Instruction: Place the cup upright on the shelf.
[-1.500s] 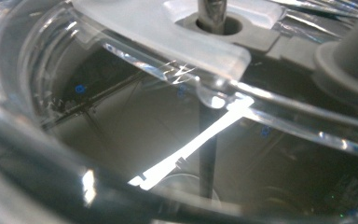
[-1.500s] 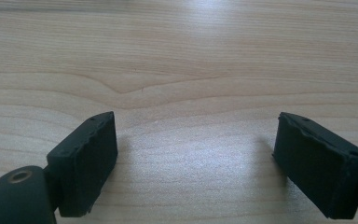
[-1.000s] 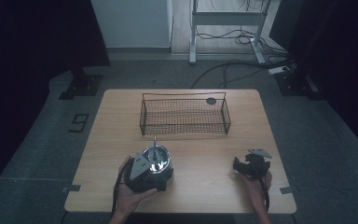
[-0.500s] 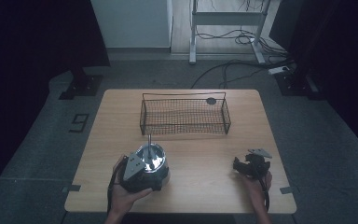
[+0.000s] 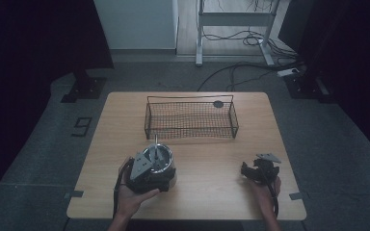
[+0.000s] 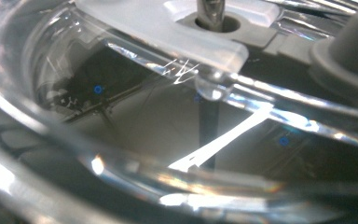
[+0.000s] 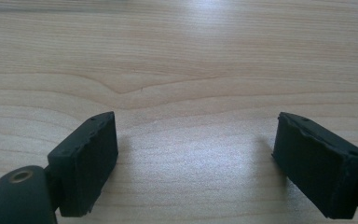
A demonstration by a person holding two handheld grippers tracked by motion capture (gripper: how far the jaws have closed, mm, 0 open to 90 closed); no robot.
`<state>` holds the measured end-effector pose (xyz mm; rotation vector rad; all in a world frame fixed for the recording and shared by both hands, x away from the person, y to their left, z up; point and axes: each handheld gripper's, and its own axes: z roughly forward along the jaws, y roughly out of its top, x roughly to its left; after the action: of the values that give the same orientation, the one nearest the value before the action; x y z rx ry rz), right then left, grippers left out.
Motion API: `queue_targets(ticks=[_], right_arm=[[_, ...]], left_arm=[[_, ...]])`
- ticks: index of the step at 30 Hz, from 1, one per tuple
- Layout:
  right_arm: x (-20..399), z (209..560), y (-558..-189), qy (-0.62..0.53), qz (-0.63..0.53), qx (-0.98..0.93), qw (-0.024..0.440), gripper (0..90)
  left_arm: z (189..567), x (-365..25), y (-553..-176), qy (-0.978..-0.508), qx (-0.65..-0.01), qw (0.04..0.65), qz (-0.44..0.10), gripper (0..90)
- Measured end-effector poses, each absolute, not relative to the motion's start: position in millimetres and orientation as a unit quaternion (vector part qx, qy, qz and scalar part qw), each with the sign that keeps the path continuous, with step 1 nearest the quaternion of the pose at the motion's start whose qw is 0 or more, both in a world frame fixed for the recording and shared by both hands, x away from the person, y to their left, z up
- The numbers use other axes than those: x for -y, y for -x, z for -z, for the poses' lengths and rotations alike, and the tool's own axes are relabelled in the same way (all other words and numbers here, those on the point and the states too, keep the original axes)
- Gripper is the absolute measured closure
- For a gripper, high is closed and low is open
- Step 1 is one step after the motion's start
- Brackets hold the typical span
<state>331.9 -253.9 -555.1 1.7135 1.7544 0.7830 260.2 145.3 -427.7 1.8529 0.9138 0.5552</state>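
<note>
Pale wood bench (image 5: 212, 192) carries all items in the high view. Wire basket (image 5: 191, 119) stands toward twelve o'clock, with a small dark disc (image 5: 218, 103) at its far rim. A clear glass jar (image 5: 158, 161) with a metal rod rising from its middle sits at about seven o'clock, well apart from the basket. Left gripper (image 5: 149, 174) is pressed against the jar's near side, the hand behind it. Right gripper (image 5: 259, 171) rests at about five o'clock, away from both items.

Left gripper view: curved glass wall of the jar (image 6: 121, 116) lies right up against the lens, the rod at twelve o'clock; whether the jaws grasp it cannot be told.

Right gripper view: jaws stand apart over bare wood (image 7: 182, 70), released, nothing between them.
</note>
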Motion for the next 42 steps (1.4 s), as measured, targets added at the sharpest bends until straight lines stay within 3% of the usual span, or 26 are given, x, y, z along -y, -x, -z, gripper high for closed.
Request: queue_targets(ticks=[19, 42], right_arm=[[255, 555, -331, -0.637, -0.293, -0.656, 0.279, 14.0], [255, 555, -330, -0.636, -0.294, -0.657, 0.278, 14.1]], left_arm=[[412, -154, -289, -0.741, -0.417, 0.472, -0.232, 3.9], [406, -154, -315, -0.740, -0.419, 0.469, -0.236, 3.9]])
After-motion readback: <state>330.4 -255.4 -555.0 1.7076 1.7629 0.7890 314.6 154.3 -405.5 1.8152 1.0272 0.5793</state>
